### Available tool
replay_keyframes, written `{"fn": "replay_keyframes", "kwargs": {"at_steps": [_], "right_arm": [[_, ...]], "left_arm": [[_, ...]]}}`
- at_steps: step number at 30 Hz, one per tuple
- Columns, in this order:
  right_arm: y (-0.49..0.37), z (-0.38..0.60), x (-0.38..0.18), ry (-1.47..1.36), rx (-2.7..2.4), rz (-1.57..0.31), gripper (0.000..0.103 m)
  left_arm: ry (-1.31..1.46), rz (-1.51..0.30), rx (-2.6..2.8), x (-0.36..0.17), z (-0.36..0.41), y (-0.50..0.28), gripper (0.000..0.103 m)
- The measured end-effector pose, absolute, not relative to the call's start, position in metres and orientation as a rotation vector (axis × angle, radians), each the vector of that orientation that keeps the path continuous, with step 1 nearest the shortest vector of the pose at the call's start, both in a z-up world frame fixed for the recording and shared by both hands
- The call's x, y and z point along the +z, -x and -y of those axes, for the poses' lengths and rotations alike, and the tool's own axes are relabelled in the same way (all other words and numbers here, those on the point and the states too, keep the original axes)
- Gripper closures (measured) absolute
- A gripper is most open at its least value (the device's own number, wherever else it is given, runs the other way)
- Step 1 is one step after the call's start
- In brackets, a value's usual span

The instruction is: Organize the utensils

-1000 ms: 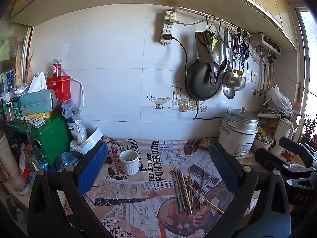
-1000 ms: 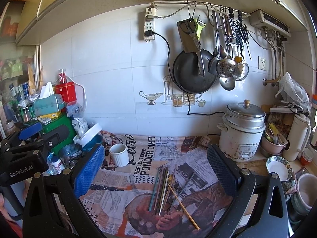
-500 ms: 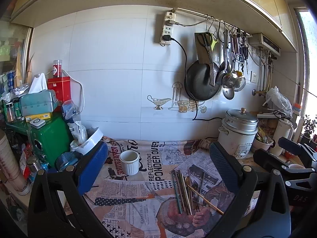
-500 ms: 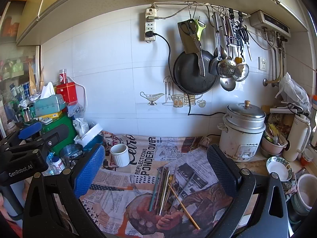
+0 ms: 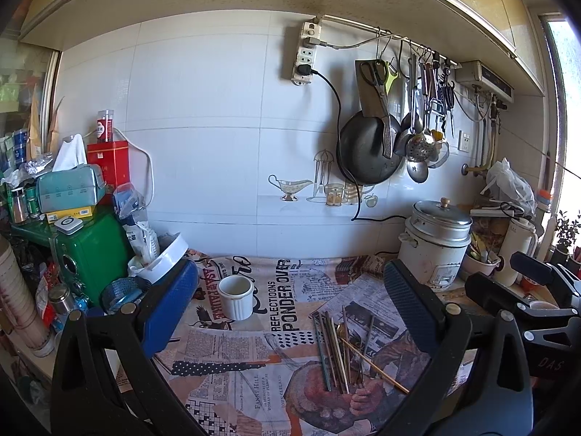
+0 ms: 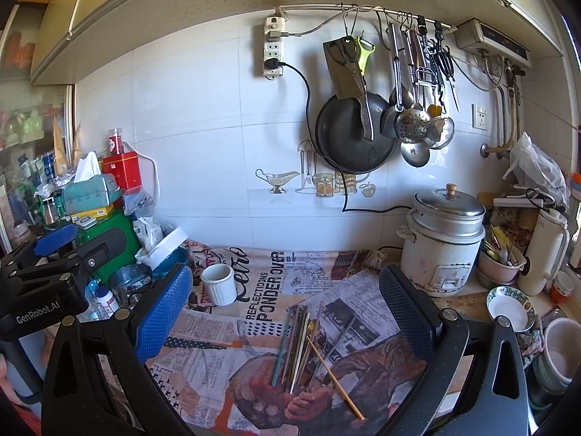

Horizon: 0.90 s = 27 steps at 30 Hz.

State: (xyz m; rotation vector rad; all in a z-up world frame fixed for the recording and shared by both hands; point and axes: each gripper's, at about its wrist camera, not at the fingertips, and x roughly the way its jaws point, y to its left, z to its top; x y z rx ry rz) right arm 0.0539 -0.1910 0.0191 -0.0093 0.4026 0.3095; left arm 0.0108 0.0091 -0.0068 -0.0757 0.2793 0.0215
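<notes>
Chopsticks (image 5: 336, 352) (image 6: 301, 345) are lying in a loose bunch on the newspaper-print cloth (image 5: 254, 392) over the tabletop, w/ one gold stick (image 6: 336, 381) angling off to the right. White cup (image 5: 236, 297) (image 6: 219, 284) is sitting upright, well apart to their left. Both left tongs (image 5: 290, 312) & right tongs (image 6: 287, 312) are hovering above, spread wide, gripping nothing. Rice cooker (image 6: 445, 239) is standing at back right.

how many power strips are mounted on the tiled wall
1. The white power strip hangs vertically high on the wall, left of the hanging black pan, with a black plug in a lower socket. A separate single wall socket sits further right.
</notes>
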Motion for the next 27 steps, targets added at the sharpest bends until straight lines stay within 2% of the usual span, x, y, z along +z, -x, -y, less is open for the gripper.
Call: {"fn": "replay_keyframes", "kwargs": {"at_steps": [19,27], "right_arm": [[-0.066,0.203,0.013,0.005,0.303,-0.433,0.001],[-0.098,0.207,-0.023,0.019,0.272,-0.55,0.001]], "left_arm": [[0.066,-0.307,0.03,-0.009,0.001,-0.025,0.0],[0.082,-0.433,0.062,-0.047,-0.001,-0.063,0.0]]}}
